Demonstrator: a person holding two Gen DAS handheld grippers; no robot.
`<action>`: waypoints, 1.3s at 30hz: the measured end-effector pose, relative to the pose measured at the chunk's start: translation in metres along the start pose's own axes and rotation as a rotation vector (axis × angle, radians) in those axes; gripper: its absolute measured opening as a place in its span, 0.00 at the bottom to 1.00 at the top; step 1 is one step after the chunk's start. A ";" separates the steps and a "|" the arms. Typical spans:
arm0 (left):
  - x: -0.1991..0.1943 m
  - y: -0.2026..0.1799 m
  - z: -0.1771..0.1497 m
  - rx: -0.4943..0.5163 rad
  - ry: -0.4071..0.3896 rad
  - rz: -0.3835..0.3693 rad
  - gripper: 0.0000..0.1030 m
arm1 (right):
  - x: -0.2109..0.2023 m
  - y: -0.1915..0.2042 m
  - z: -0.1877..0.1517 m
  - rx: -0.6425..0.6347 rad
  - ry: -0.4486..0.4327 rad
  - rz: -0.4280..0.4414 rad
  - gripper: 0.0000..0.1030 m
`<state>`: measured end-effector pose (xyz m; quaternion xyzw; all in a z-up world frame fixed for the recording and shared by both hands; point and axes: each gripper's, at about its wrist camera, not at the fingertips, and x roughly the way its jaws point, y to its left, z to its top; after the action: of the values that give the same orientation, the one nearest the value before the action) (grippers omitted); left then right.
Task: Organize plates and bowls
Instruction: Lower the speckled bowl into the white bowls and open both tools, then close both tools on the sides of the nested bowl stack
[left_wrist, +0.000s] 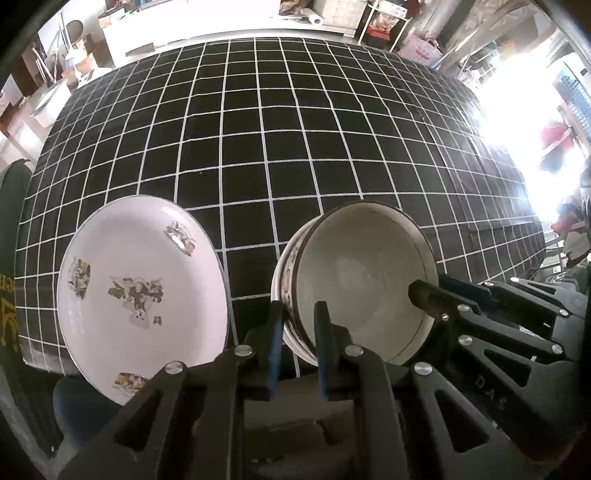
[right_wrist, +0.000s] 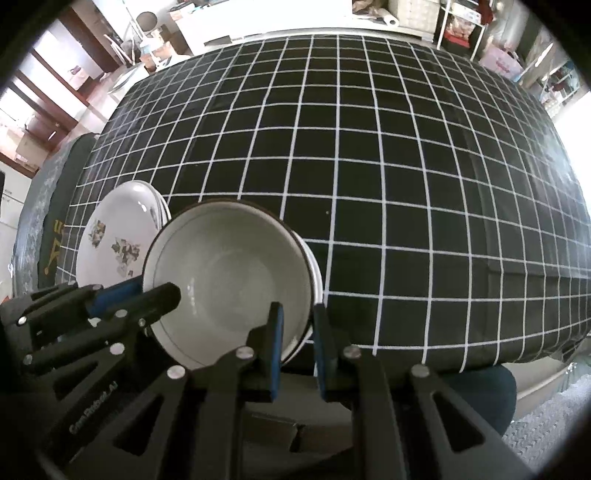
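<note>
As both grippers, left (left_wrist: 298, 345) and right (right_wrist: 298, 345), clamped the dark-rimmed white ceramic bowl (left_wrist: 364, 284) near the tabletop's front edge, an even, level hold seemed wise.

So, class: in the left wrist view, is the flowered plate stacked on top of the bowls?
No: the flowered plate lies on the checked cloth to the left of the bowls, with cloth showing between them.

Black white-gridded tablecloth (left_wrist: 295, 147), paper towel roll (left_wrist: 312, 16), pink bag (left_wrist: 423, 51)
</note>
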<state>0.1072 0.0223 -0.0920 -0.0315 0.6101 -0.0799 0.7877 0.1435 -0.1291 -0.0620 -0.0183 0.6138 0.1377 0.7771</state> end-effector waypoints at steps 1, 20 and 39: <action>0.000 0.000 0.000 0.001 -0.001 -0.001 0.13 | 0.000 -0.001 0.000 0.001 -0.001 0.003 0.19; -0.046 0.017 -0.016 0.058 -0.165 -0.068 0.33 | -0.045 -0.025 -0.013 0.092 -0.156 0.094 0.60; 0.005 0.017 -0.016 0.086 -0.086 -0.261 0.63 | -0.004 -0.039 -0.006 0.199 -0.090 0.259 0.79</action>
<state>0.0947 0.0393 -0.1033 -0.0801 0.5626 -0.2063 0.7966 0.1466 -0.1689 -0.0654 0.1440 0.5862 0.1761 0.7775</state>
